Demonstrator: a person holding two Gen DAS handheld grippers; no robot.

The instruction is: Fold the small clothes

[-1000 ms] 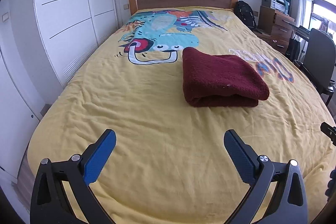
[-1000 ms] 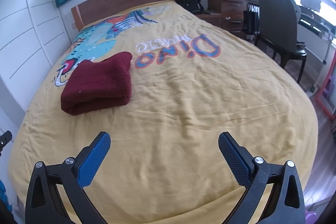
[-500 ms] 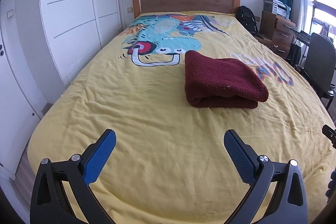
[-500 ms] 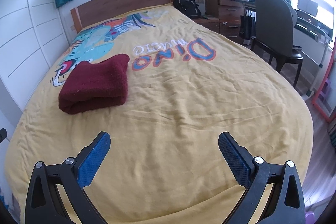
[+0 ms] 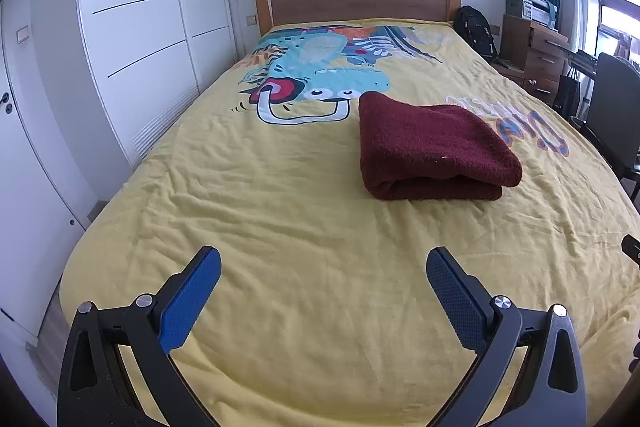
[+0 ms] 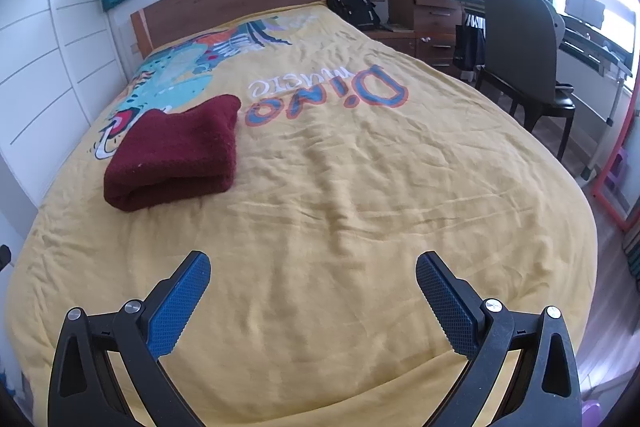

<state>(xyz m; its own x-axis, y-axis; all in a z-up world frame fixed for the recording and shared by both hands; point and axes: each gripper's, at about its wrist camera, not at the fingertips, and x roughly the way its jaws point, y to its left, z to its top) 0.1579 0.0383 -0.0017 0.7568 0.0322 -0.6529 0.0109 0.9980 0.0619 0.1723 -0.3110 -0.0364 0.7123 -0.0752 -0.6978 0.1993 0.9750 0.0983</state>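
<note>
Left wrist view takes in the bed (image 5: 280, 211) first, its yellow dinosaur-print cover spread nearly flat from the wooden headboard (image 5: 358, 1) at 12 o'clock down to the foot at 6 o'clock; that broad, bare surface serves as the folding place, which is likely why nothing else lies on it; beside it, at 9 o'clock, stands a white wardrobe (image 5: 132, 27), and at 3 o'clock a dark chair (image 5: 614, 107) before a desk.

On the cover, toward 1 o'clock in this view and toward 10 o'clock in the right wrist view, rests the dark red garment (image 5: 430, 147), a thick fleecy piece doubled over into a compact block with its rounded fold facing the foot of the bed; it sits squarely, edges stacked, so by my judgement the folding of this piece is done and it is parked mid-bed, out of the way.

Left hand-held gripper (image 5: 323, 269) hovers near the foot of the bed, blue pads spread wide with nothing between them; right hand-held gripper (image 6: 313, 271) does likewise, jaws apart and empty; both are well apart from the garment, which suggests release, not a grasp in hand.
</note>
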